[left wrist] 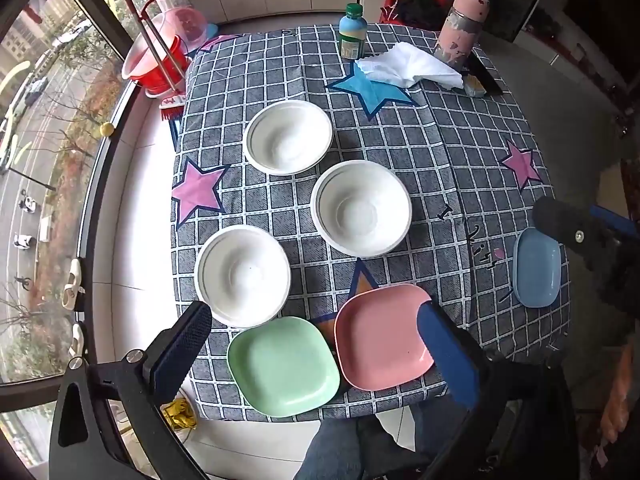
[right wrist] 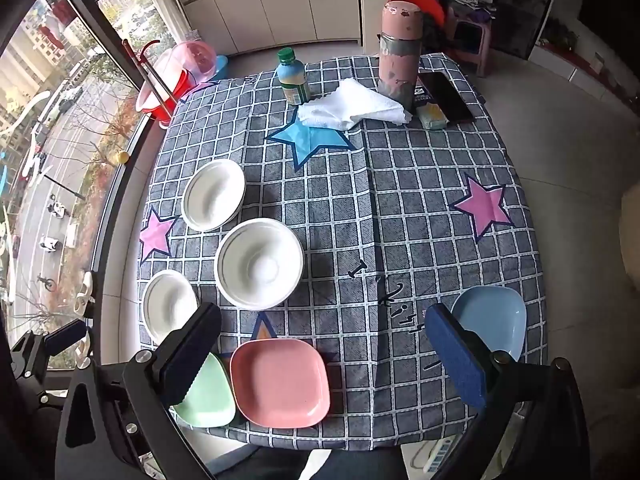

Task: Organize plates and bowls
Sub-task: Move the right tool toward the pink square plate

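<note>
Both of my claws hang spread wide and hold nothing above the near edge of the checked surface [left wrist: 440, 152]. My left claw [left wrist: 316, 340] brackets the green plate [left wrist: 284, 366]; touching its right side lies the pink plate [left wrist: 380, 336]. My right claw [right wrist: 324, 344] hovers over that pink plate, the blue plate [right wrist: 494, 326] well right of it. Beyond the pink plate sit three white bowls: near [left wrist: 243, 275], middle [left wrist: 361, 208], far [left wrist: 288, 137].
</note>
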Motion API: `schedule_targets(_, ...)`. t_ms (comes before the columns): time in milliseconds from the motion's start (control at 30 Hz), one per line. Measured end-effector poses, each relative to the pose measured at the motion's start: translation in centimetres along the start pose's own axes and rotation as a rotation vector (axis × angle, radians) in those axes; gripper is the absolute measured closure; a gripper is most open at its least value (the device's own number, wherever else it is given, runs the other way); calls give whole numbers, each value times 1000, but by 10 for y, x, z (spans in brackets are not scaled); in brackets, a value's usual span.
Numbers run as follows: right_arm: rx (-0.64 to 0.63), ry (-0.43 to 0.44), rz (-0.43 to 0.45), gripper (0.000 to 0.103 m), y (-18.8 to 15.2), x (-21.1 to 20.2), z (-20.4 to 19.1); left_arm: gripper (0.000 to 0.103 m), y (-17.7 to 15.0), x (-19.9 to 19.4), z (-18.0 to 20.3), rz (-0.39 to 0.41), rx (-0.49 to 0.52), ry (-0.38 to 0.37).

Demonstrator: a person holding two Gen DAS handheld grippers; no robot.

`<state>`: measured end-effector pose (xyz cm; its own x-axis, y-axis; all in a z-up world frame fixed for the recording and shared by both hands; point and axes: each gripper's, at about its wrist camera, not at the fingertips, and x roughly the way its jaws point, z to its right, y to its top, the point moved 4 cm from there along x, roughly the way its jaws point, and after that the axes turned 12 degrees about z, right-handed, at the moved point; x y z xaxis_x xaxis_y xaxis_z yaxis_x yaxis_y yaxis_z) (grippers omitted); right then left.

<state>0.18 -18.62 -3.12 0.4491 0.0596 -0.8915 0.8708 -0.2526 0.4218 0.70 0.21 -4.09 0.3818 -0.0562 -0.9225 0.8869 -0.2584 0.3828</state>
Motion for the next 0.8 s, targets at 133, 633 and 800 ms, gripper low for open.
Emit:
schedule_targets(133, -10, -7, -18, 1, -7, 3, -3, 0, -3, 2, -6, -1, -6, 0)
schedule_targets(633, -21, -6, -1, 1, -6, 4, -7, 0, -2, -5, -7, 18, -10, -13)
schedule_targets(800, -25, -11, -24, 1, -13, 7, -11, 0, -5, -2, -4, 8, -9, -17)
